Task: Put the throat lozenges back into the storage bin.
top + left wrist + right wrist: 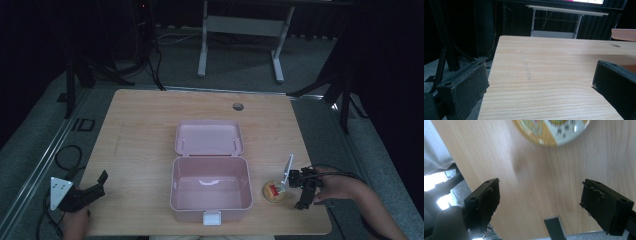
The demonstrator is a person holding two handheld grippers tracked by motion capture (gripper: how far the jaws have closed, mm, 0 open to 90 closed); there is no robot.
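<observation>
An open pink box stands at the middle of the wooden table, its lid laid back behind it. Right of the box lies a small round yellow-rimmed disc with a red and white print; in the right gripper view the disc is at the top edge. My right gripper hovers just right of the disc, open, with bare wood between its jaws. My left gripper rests open at the table's front left corner, holding nothing.
A round cable hole sits near the table's far edge. Black stand legs flank the table on the left and others stand at the right. A white desk frame stands on the floor behind. Cables lie on the floor at left.
</observation>
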